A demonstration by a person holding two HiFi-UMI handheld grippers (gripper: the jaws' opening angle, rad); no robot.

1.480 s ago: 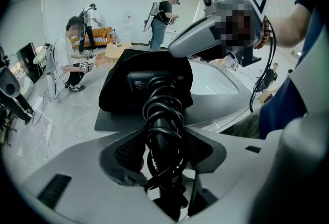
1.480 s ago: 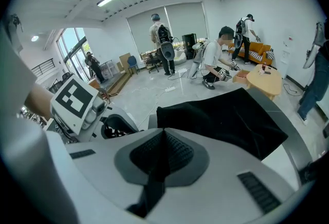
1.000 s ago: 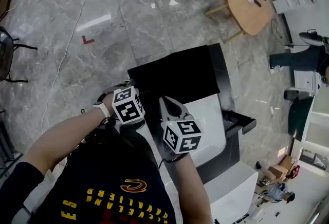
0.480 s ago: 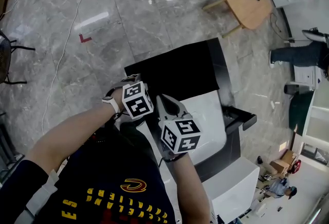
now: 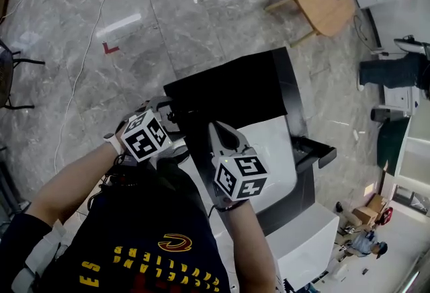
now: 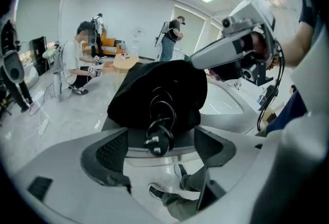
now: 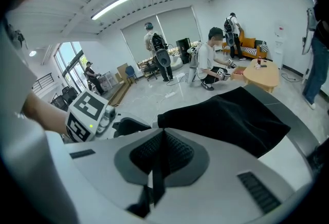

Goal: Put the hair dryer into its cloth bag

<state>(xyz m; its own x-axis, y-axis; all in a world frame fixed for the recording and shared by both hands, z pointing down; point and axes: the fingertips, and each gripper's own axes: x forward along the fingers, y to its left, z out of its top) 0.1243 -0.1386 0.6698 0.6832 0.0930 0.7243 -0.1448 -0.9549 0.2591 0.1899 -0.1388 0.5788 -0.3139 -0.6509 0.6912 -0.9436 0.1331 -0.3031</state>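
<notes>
Left gripper (image 6: 160, 138), jaws just opened wide, the hair dryer's plug (image 6: 156, 145) and coiled cord (image 6: 162, 110) loose between them; right gripper (image 7: 163, 133), jaws clenched on a thin black strap (image 7: 157, 187); beyond, the black cloth bag (image 6: 131, 94) on the white table (image 5: 272, 150), cord trailing from its mouth, dryer body unseen.

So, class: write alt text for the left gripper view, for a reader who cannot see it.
The open jaws of the left gripper, just opened wider, flank a black plug, touching neither pad, on its coiled cord trailing from a black cloth bag. People work behind.
</notes>
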